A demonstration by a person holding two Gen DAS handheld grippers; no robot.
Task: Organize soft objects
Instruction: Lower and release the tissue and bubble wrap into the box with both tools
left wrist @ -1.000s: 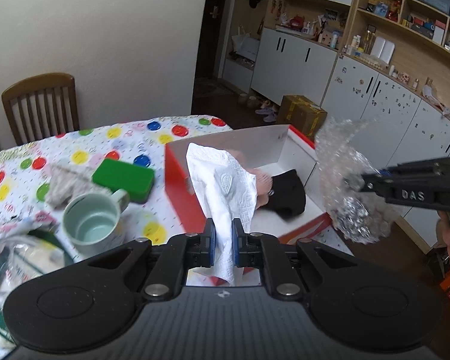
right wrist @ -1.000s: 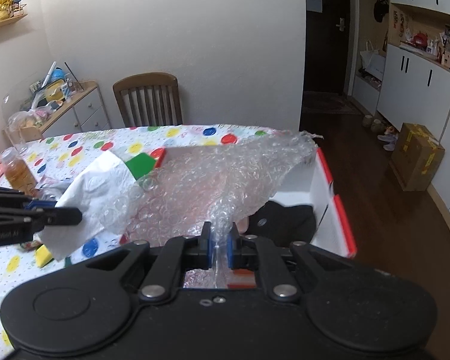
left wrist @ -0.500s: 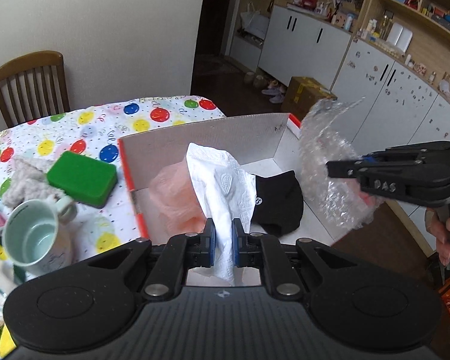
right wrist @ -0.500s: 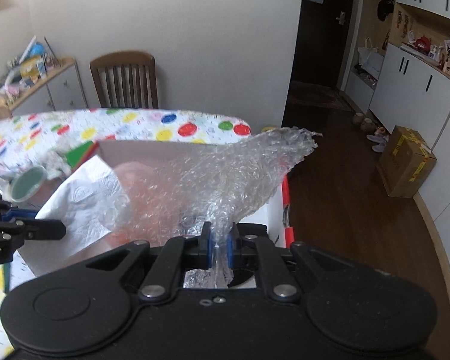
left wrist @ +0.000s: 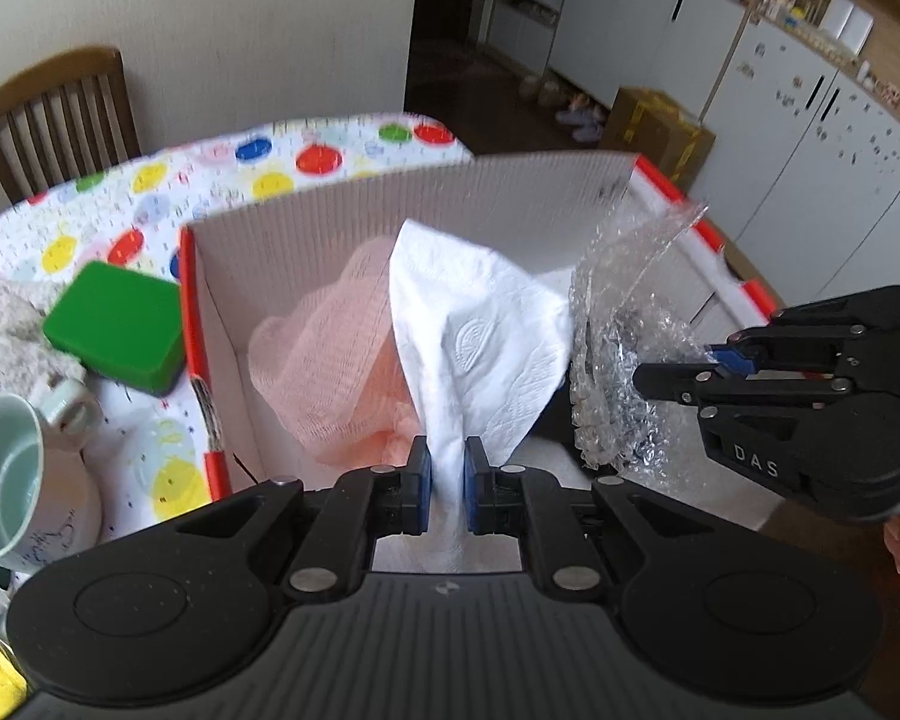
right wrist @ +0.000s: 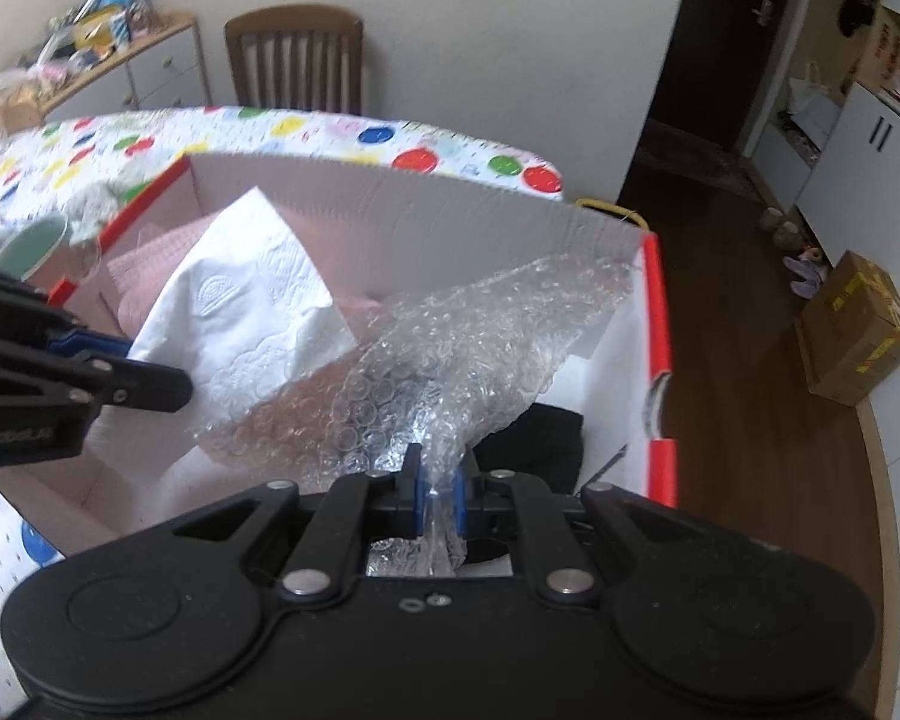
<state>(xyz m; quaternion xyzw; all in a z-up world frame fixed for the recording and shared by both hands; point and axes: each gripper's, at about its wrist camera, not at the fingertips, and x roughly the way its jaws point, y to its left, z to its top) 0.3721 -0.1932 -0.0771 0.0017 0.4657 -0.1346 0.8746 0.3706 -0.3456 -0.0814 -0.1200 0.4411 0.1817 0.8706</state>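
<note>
Your left gripper clamps the white tissue over the red-edged box. Your right gripper, marked "DAS", pinches the bubble wrap just right of it, also above the box.

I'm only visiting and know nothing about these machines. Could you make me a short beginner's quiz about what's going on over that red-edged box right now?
1. True or false: the left tongs are clamped on a white paper towel.
2. What do the right tongs hold? A) a green sponge B) a sheet of bubble wrap C) a mug
3. Fill in: already lying in the box are a pink mesh cloth and a ____ garment.

Key: 1 true; 2 B; 3 black.
</note>
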